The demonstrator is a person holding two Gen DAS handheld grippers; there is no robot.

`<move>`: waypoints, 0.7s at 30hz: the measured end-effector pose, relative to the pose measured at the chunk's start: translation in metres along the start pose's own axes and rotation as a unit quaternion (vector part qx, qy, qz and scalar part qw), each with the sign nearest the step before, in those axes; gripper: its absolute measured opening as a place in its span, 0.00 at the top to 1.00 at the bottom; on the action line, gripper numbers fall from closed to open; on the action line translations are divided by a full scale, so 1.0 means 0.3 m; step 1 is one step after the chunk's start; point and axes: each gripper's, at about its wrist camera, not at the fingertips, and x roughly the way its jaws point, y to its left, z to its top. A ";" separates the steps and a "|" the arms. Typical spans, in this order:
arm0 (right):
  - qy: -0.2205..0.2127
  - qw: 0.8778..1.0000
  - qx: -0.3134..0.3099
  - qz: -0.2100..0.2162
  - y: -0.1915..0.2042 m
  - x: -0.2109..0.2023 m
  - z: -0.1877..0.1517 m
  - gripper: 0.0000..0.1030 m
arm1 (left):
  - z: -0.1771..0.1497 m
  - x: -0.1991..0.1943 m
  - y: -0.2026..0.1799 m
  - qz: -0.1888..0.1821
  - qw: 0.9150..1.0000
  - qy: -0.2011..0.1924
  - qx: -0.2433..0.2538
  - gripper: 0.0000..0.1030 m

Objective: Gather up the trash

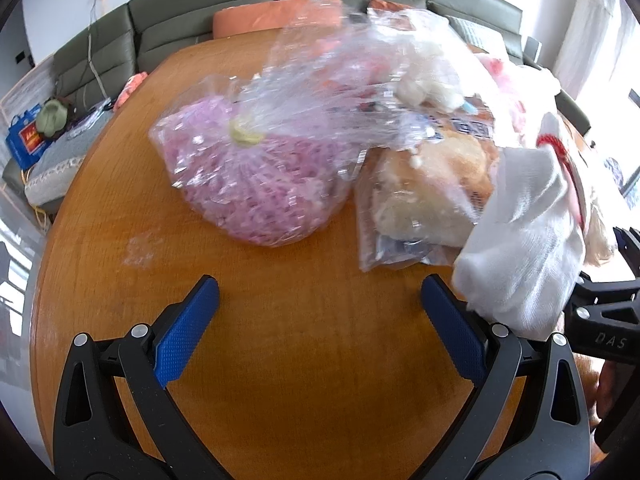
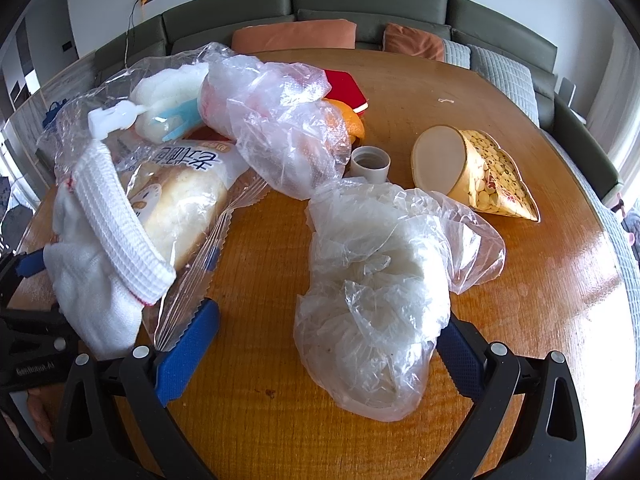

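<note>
Left gripper (image 1: 319, 322): fingers spread, holding nothing, over bare bench (image 1: 280, 380) near its front edge. Pink bag (image 1: 256, 184) mid-bench; bread bag (image 1: 420, 200) touching its right side. White cloth (image 1: 524, 240) overlaps bread bag, just beside right finger.

Right gripper (image 2: 332, 354): fingers spread around crumpled clear bag (image 2: 372, 300), contact unclear. Paper cup (image 2: 472, 172) tipped over near right edge; small cap (image 2: 370, 162) between cup and trash heap.
</note>
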 end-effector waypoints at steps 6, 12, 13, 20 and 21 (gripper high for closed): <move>0.016 1.000 -0.007 0.014 -0.007 -0.045 -0.016 0.03 | -0.002 -0.027 0.045 -0.015 1.000 0.011 -0.003 0.05; 0.002 0.999 -0.020 0.033 -0.010 -0.150 0.003 0.03 | -0.007 -0.104 0.088 -0.022 1.000 -0.017 -0.002 0.05; -0.003 0.999 -0.023 0.037 -0.006 -0.171 0.012 0.03 | -0.004 -0.116 0.094 -0.021 1.000 -0.022 -0.003 0.05; -0.017 0.995 -0.046 0.093 0.054 -0.281 0.063 0.03 | 0.021 -0.171 0.149 -0.023 0.999 -0.039 -0.017 0.05; -0.010 0.993 -0.050 0.107 0.069 -0.279 0.067 0.06 | 0.027 -0.174 0.158 -0.025 0.999 -0.039 -0.020 0.05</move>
